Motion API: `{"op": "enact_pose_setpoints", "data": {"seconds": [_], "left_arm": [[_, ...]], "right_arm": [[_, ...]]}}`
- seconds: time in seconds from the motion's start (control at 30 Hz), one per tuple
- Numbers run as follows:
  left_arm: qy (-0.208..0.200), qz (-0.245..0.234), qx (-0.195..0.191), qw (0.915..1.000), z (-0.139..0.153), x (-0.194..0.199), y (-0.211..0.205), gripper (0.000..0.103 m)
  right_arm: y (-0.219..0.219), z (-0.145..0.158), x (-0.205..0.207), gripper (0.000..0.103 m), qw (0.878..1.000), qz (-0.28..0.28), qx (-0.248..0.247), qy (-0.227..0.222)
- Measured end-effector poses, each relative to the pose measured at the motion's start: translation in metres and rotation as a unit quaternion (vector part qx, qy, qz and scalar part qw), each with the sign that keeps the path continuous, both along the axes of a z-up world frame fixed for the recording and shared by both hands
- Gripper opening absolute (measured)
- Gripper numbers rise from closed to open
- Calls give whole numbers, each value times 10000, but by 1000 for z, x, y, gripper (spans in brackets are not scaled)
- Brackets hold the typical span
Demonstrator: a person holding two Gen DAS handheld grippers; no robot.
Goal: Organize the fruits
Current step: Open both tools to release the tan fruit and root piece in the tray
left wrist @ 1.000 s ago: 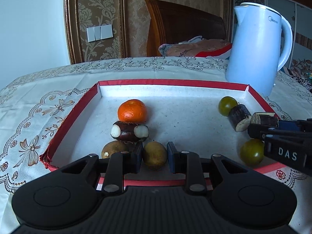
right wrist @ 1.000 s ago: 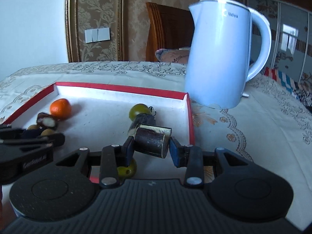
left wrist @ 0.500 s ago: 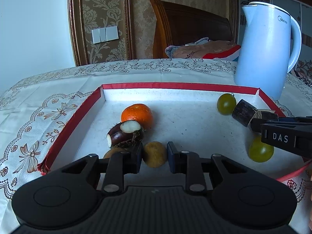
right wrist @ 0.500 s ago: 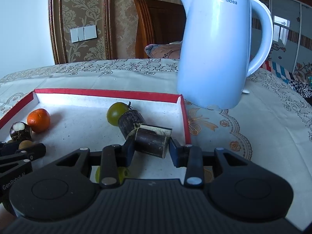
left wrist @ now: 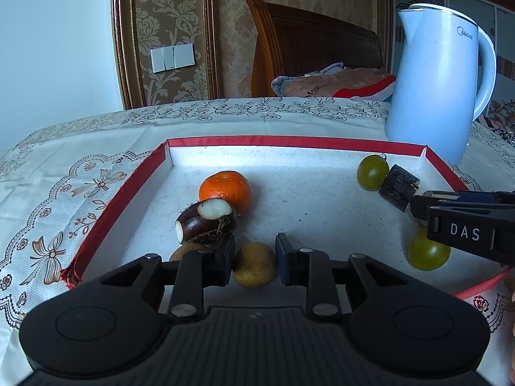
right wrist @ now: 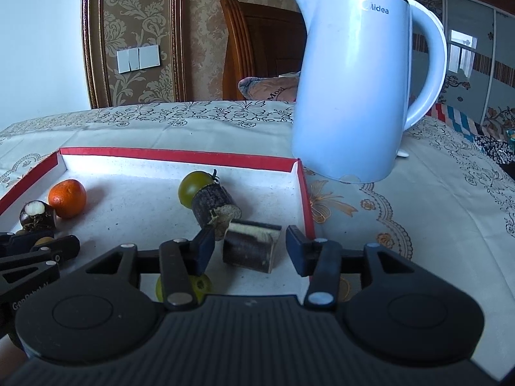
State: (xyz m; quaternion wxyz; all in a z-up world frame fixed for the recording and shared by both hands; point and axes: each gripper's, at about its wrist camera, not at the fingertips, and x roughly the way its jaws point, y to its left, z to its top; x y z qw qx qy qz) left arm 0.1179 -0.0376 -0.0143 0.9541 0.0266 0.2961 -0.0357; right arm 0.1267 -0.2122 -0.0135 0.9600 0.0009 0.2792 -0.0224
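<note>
Though near upright, cane piece (right wrist: 251,247) crosswise.

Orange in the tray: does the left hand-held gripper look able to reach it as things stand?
Probably not straight on: the dark peeled fruit sits directly before the orange, and the left hand-held gripper has a brown fruit between its fingers.

Lighting: we note cool, bluish daylight, moderately bright. Glare: a bright band along the far inner wall of the red-rimmed tray (left wrist: 289,152). Shadows: soft, falling right of the orange (right wrist: 67,198). Distortion: strong fisheye bending at edges; dark corners. Focus: sharp throughout, background slightly soft.
</note>
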Motion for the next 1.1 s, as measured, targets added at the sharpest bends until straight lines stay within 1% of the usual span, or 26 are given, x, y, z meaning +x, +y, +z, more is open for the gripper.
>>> {"op": "enact_pose_setpoints", "data": {"seconds": [0.03, 0.07, 0.1, 0.13, 0.17, 0.23, 0.33, 0.37, 0.57, 0.77, 1.0, 1.1], "left_arm": [[6, -54, -14, 10000, 0, 0, 0, 32], [16, -113, -22, 9999, 0, -1, -1, 44], [42, -150, -35, 9999, -1, -1, -1, 55], [55, -153, -37, 9999, -1, -1, -1, 73], [36, -92, -17, 10000, -2, -2, -1, 74], [12, -11, -53, 10000, -2, -2, 2, 74], [88, 23, -175, 9998, -2, 0, 7, 74], [79, 30, -157, 9998, -3, 0, 7, 74], [71, 24, -119, 9999, -3, 0, 6, 74], [66, 17, -116, 9999, -3, 0, 6, 74], [3, 73, -126, 9999, -2, -6, 11, 74], [-16, 63, -172, 9998, -1, -11, 14, 74]], "right_arm": [[0, 0, -1, 56, 10000, -8, -1, -16], [1, 0, -2, 59, 10000, -28, -11, -40], [0, 1, -4, 60, 10000, -31, -3, -65], [0, 1, -5, 60, 10000, -16, 29, -69], [-1, 1, -6, 60, 10000, -17, 60, -78], [-2, 2, -9, 62, 9999, -2, 95, -87], [-2, 2, -11, 64, 9999, 27, 116, -107], [-2, 2, -12, 66, 9998, 32, 130, -113], [0, 3, -18, 74, 9997, 111, 160, -173], [2, 3, -19, 77, 9996, 138, 134, -186], [1, 5, -29, 82, 9991, 186, 250, -280], [1, 7, -39, 92, 9985, 234, 305, -391]]}}
